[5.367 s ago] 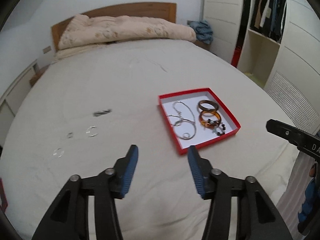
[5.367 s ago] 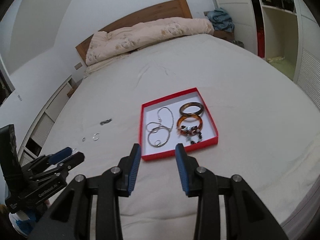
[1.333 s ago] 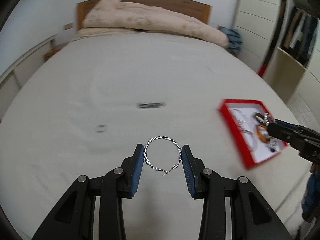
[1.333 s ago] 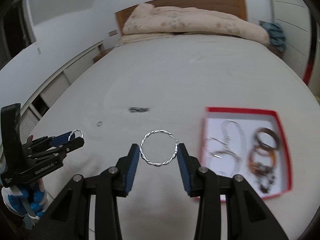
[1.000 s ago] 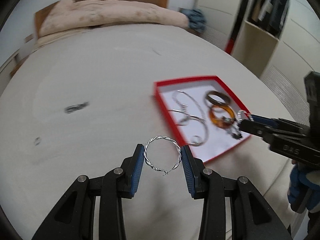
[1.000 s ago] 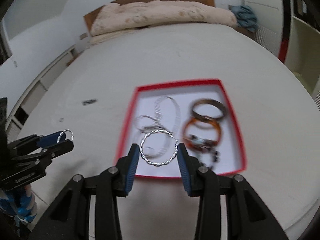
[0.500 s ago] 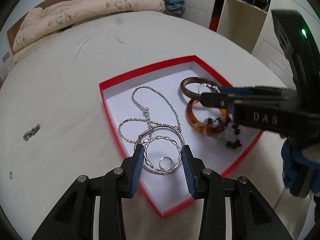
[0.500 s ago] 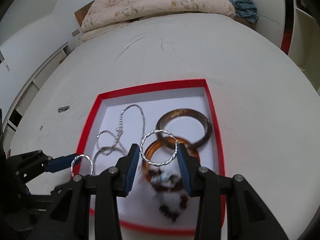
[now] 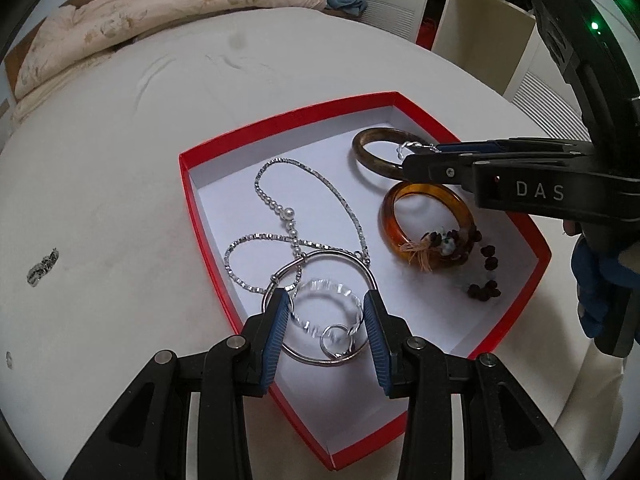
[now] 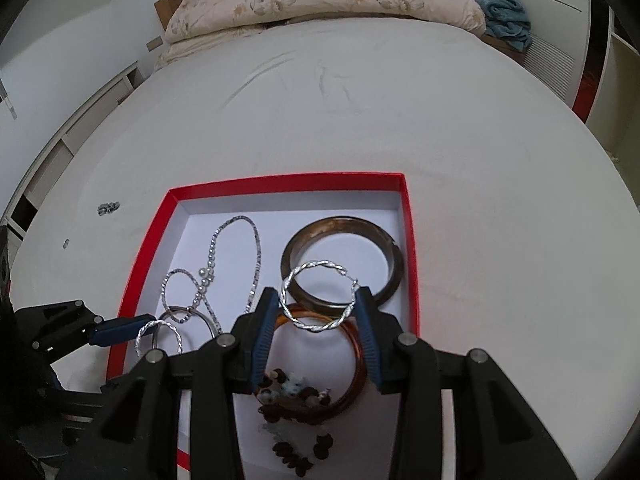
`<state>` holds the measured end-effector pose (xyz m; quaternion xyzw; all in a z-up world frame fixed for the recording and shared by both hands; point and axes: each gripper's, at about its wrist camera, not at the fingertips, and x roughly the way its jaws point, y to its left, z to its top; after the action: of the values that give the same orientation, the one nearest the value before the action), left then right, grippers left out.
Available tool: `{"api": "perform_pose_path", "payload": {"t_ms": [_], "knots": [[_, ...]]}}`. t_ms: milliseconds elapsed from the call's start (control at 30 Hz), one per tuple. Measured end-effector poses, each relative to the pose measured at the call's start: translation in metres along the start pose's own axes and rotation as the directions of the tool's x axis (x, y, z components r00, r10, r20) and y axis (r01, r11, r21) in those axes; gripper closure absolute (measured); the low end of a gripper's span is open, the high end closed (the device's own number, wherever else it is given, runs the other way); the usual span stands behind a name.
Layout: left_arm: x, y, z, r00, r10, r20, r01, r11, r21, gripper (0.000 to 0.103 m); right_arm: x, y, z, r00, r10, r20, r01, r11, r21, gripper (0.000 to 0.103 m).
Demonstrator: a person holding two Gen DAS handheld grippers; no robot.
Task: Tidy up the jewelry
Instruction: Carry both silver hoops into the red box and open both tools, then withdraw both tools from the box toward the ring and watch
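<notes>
Both hoops over red box (image 9: 192, 200): L gripper (image 9: 326, 316) pinches hoop (image 9: 320, 304) near front-left edge, R gripper (image 10: 318, 312) pinches hoop (image 10: 316, 300) over bangles (image 10: 340, 256); lower close to floor, spread jaws slowly.

Hoop earring (image 10: 318, 301) in right claw (image 10: 316, 320)
</notes>
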<state>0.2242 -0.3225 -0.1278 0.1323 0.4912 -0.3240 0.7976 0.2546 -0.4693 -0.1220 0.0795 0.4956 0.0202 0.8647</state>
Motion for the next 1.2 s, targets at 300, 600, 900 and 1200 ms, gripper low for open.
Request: {"api": "perform_pose_path", "payload": {"t_ms": [300,600,900,1200], "knots": [[-0.018,0.006,0.001,1.000,-0.024,0.005,0.024,0.999,-0.048,0.055,-0.015,0.004,-0.011,1.000,-0.009,-0.016,0.009,1.000,-0.014,0.060],[-0.079,-0.002,-0.011,0.995,-0.065,0.072,0.072,0.993,-0.098,0.055,-0.082,0.011,-0.045,0.999,-0.006,0.037,0.004,0.999,0.046,0.060],[-0.170,-0.021,-0.053,0.989,0.000,0.150,0.014,0.995,-0.097,0.055,-0.174,0.040,-0.087,0.991,-0.010,0.132,0.002,0.998,0.066,0.060],[-0.244,-0.011,-0.100,0.963,0.138,0.233,-0.108,0.984,-0.140,0.050,-0.249,0.096,-0.121,0.971,0.016,0.239,-0.030,0.998,0.054,0.060]]}}
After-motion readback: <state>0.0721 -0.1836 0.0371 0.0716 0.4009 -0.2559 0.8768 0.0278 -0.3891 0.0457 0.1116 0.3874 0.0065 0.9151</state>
